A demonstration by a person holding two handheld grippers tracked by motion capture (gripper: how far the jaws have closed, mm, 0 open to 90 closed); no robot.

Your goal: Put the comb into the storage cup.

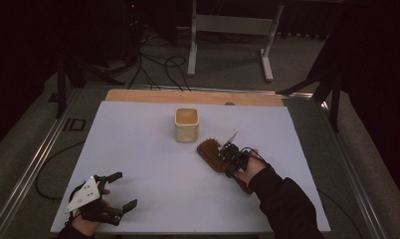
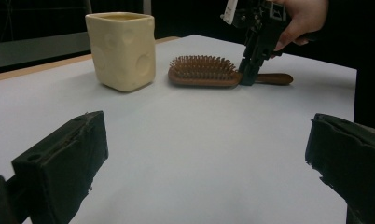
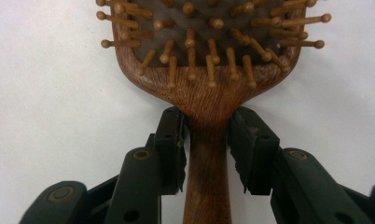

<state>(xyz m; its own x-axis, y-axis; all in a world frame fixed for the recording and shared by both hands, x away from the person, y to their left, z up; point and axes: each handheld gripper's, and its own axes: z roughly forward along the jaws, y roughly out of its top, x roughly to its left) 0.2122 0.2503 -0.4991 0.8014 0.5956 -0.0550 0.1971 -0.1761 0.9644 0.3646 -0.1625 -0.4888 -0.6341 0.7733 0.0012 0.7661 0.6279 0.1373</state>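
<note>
A brown wooden hairbrush (image 1: 211, 152) lies bristles-up on the white table sheet (image 1: 153, 164), right of centre, with its handle pointing toward the person. My right gripper (image 1: 229, 158) comes down on the neck of the brush. In the right gripper view its jaws press both sides of the handle (image 3: 208, 186), just below the bristled head (image 3: 209, 56). A cream square cup (image 1: 186, 124) stands upright behind the brush. My left gripper (image 1: 126, 189) rests near the front left corner, open, with nothing between its jaws. It looks across the sheet at the cup (image 2: 122, 51) and the brush (image 2: 202, 72).
A wooden strip (image 1: 188, 96) borders the table's far edge. Beyond it, on the dark floor, are cables (image 1: 158, 64) and a white stand's legs (image 1: 228, 30). Metal rails run along both sides of the table.
</note>
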